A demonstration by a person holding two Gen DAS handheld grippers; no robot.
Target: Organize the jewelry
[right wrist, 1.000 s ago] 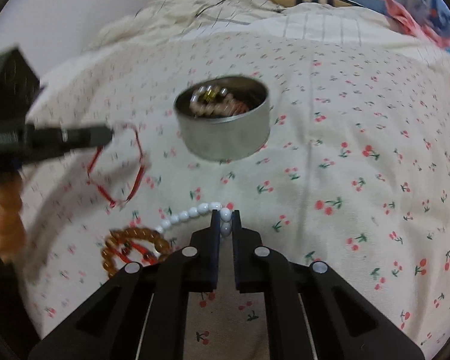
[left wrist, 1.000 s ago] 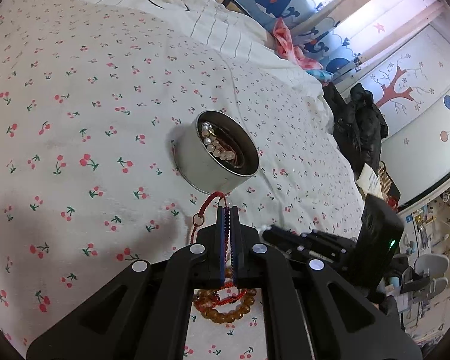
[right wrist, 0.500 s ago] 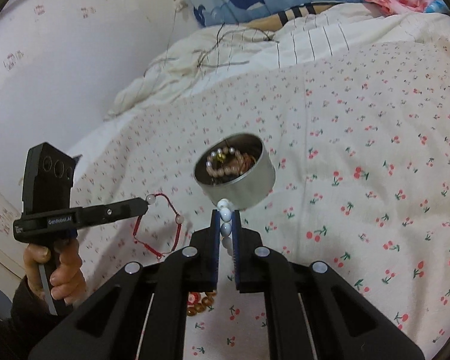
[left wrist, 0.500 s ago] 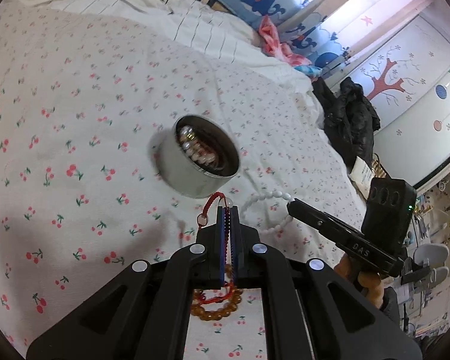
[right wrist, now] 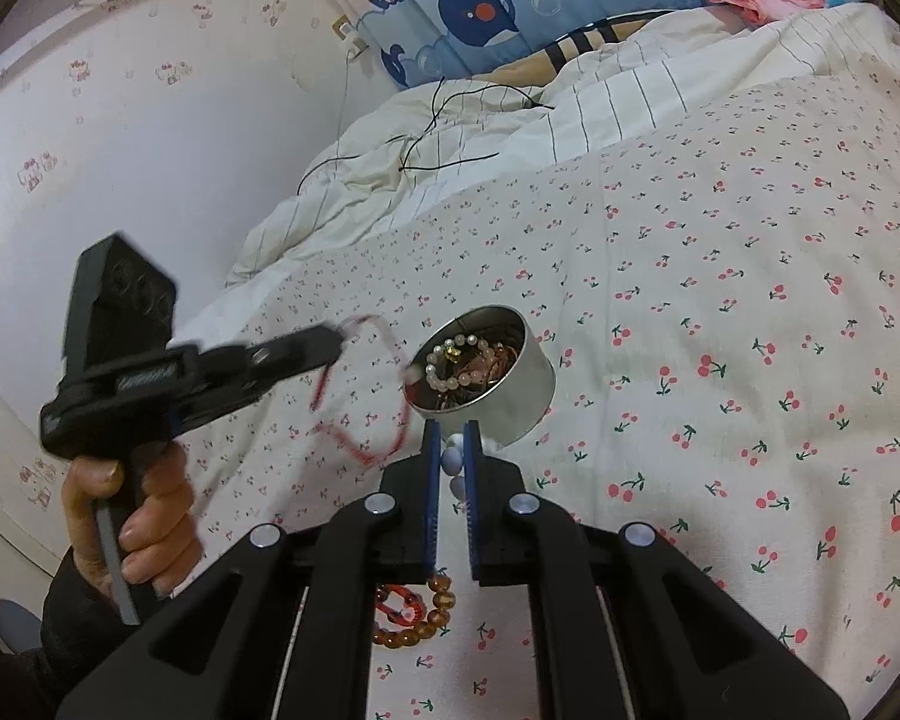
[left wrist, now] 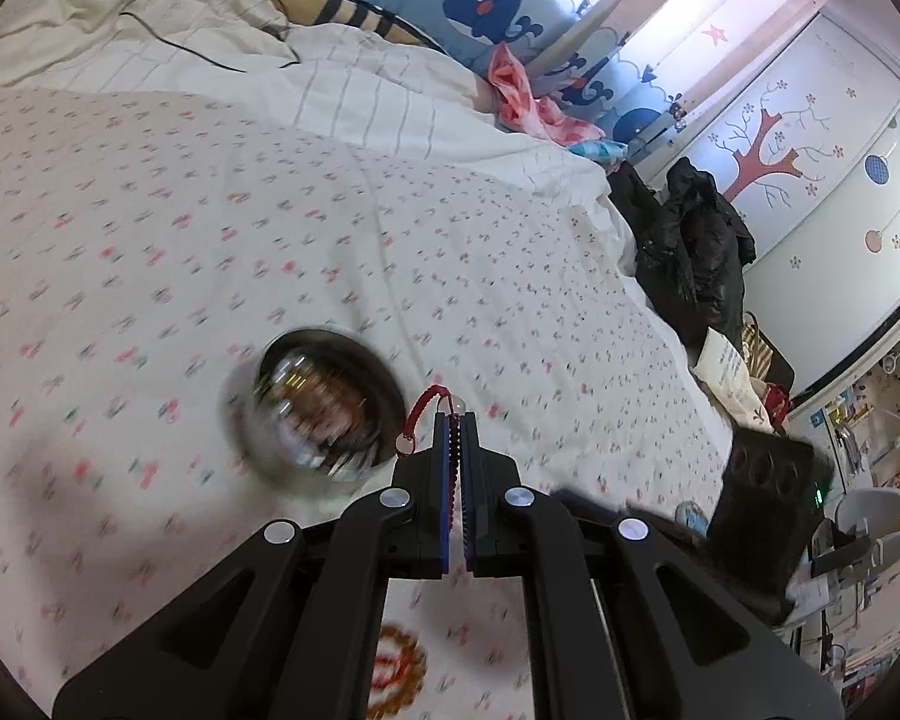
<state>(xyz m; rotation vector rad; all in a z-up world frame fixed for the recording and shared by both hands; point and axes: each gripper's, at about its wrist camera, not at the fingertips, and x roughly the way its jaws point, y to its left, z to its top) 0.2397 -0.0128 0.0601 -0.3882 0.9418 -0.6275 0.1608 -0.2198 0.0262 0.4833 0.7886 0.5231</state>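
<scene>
At the centre of the right wrist view: a round metal tin (right wrist: 498, 378) is seen standing on the cherry-print bed cover (right wrist: 720, 300), already holding a pale bead bracelet and reddish pieces.
Left gripper (right wrist: 336, 339): its fingers are pressed together on a red cord bracelet (right wrist: 360, 438), which hangs in a loop at centre left of the right wrist view, beside the tin but not over its mouth.
Left wrist view: the cord is seen as a short red arc (left wrist: 421, 411) above the fingertips, with the tin (left wrist: 318, 402) just left of it, blurred.
Right gripper (right wrist: 452, 447): its fingers are clamped on a white bead strand (right wrist: 450, 462); the beads are nipped near the tips, just below the tin's near rim in the frame.
Left on the bed: an amber bead bracelet (right wrist: 417, 618) with a red cord lies at lower centre, partly hidden by the right gripper.
Risk, slip: the round beads could be squeezed out of the narrow grip, and the strand would be dropped on the cover.
Risk, snag: the hanging cord loop could be caught on the tin's rim, and the light tin could be tipped or dragged on the soft cover.
Risk, tangle: two strands are brought to one small opening; they could be crossed, or the grippers knocked together.
Risk, miss: a release made before the loop is over the mouth would leave it draped on the rim.
</scene>
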